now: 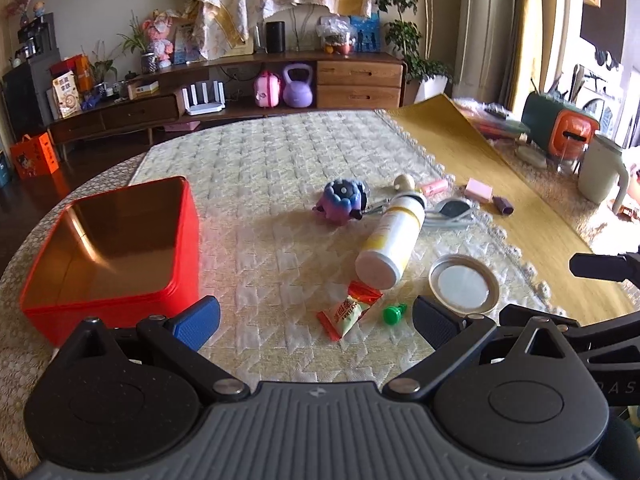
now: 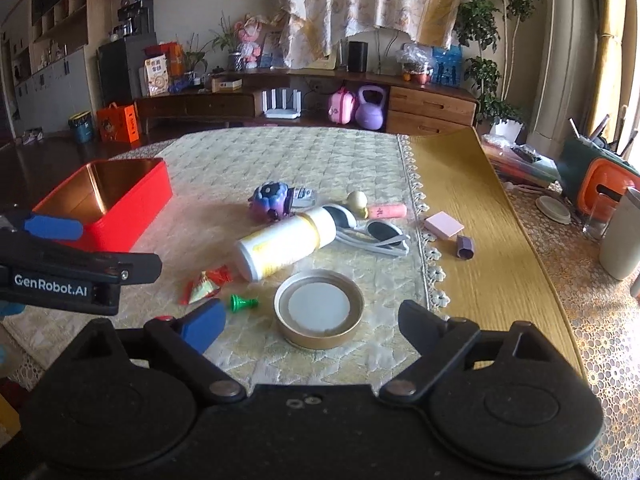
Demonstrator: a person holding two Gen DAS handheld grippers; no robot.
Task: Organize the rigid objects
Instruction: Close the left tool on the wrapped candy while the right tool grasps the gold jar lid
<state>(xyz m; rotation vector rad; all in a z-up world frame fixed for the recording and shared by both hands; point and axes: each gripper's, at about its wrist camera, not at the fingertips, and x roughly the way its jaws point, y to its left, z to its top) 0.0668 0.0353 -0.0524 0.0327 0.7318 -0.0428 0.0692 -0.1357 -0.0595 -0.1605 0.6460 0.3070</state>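
Observation:
An open red tin box (image 1: 120, 248) stands on the table at the left; it also shows in the right wrist view (image 2: 116, 204). A white and yellow bottle (image 1: 394, 240) (image 2: 286, 246) lies on its side mid-table. Near it are a purple toy (image 1: 344, 200) (image 2: 272, 200), a gold jar lid (image 1: 464, 284) (image 2: 319, 308), a green cap (image 1: 394, 314) (image 2: 242, 303), a snack packet (image 1: 346, 316) (image 2: 204, 284) and sunglasses (image 2: 376, 236). My left gripper (image 1: 316, 320) is open and empty above the packet and green cap. My right gripper (image 2: 312, 326) is open and empty over the lid.
A pink block (image 2: 444, 224), a small purple piece (image 2: 464, 246) and a pink tube (image 2: 386, 211) lie toward the right on the yellow mat (image 2: 480, 240). A cream mug (image 2: 620, 236) and an orange-green box (image 2: 604, 188) stand at the far right.

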